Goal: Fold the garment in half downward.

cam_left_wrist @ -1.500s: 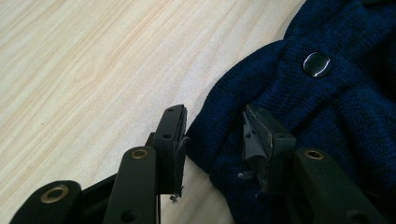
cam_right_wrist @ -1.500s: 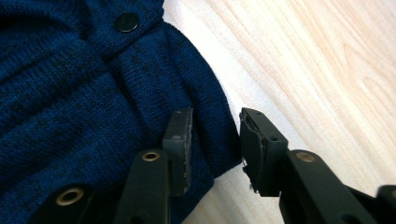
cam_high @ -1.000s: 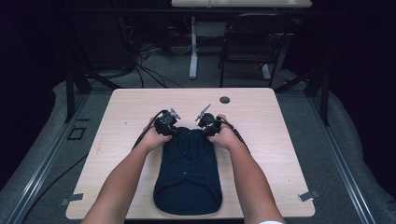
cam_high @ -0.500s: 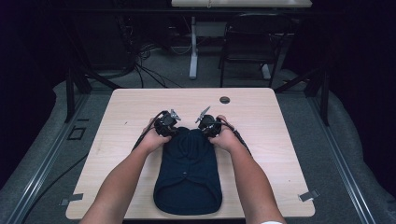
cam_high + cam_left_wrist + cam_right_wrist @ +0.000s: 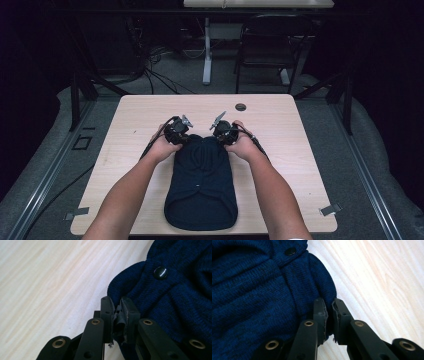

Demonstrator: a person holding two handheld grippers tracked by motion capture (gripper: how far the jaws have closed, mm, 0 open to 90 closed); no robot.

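Jaws of the left gripper [image 5: 187,121] and right gripper [image 5: 218,120] had just clamped the far corners of the navy sweater [image 5: 202,185], whose length ran back toward the person across the desk [image 5: 280,120].

My grippers' jaws are black. The knitted garment [image 5: 202,185] is plain dark navy with black buttons [image 5: 160,272]. The table [image 5: 290,130] is pale wood grain.
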